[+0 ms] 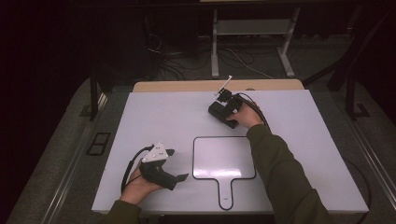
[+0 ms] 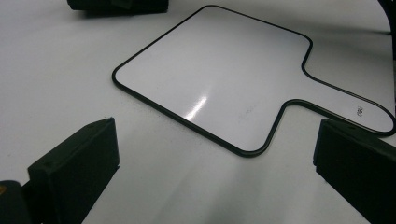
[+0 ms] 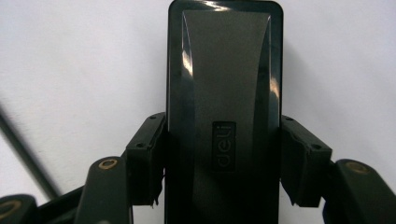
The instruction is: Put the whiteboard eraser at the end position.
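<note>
The right gripper clamps a black eraser beyond the whiteboard; the left gripper, jaws wide, sits beside the board.

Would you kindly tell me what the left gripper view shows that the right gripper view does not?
The left gripper view alone gives the small whiteboard with its handle, lying flat beyond the left claw, whose jaws stand wide apart with nothing between them. The right gripper view alone gives a close look at the right claw shut on the black eraser, pads against its long sides. Both take in the white table.
</note>
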A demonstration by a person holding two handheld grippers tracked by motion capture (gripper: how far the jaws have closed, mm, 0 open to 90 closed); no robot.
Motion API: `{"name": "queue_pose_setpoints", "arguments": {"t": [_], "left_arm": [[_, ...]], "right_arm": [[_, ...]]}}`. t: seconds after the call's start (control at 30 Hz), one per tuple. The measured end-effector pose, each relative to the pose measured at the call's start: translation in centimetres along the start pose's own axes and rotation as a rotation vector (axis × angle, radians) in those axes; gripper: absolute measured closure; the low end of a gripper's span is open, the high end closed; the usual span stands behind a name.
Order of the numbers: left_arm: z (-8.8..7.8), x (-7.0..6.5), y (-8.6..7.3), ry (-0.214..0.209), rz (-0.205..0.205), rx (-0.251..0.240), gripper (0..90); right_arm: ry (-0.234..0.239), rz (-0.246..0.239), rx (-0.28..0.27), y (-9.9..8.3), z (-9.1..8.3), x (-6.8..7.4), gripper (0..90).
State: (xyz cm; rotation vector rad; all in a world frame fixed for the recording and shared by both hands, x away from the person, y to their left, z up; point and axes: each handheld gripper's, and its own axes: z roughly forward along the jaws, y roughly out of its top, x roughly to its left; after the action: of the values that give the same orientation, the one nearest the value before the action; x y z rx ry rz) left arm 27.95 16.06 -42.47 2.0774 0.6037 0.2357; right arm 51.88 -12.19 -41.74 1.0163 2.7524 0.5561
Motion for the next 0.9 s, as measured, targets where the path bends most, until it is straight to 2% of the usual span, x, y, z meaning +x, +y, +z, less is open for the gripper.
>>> {"name": "queue_pose_setpoints", "arguments": {"t": [0.03,0.2,0.23,0.37,0.43,0.57,0.73,0.9], "left_arm": [[0.0,0.1,0.0,0.0,0.002,-0.002,0.0],[0.0,0.5,-0.1,-0.009,-0.001,-0.018,0.0],[0.1,0.6,-0.1,-0.01,-0.002,-0.021,0.0],[0.2,0.8,-0.3,-0.015,0.001,-0.015,0.0],[0.2,0.9,-0.4,-0.017,0.0,-0.018,0.0],[0.2,1.0,-0.5,-0.02,-0.014,-0.032,0.0],[-0.1,0.8,-0.5,-0.019,-0.021,-0.041,0.0],[-0.1,0.8,-0.5,-0.018,-0.023,-0.044,0.0]], "right_arm": [[0.007,0.014,-0.001,0.0,0.1,-0.1,38.4],[0.011,0.02,-0.006,-0.3,0.7,-0.3,38.1],[0.027,0.041,-0.018,-0.3,0.6,-0.3,38.1],[0.027,0.053,-0.048,-0.7,0.3,-0.6,37.9],[0.043,0.073,-0.071,-0.9,0.0,-0.6,37.1],[0.029,0.084,-0.141,-1.3,-1.0,-0.5,34.0],[0.014,0.088,-0.176,-1.5,-1.9,-0.4,25.7],[-0.014,0.085,-0.243,-2.5,-2.7,0.3,19.2]]}}
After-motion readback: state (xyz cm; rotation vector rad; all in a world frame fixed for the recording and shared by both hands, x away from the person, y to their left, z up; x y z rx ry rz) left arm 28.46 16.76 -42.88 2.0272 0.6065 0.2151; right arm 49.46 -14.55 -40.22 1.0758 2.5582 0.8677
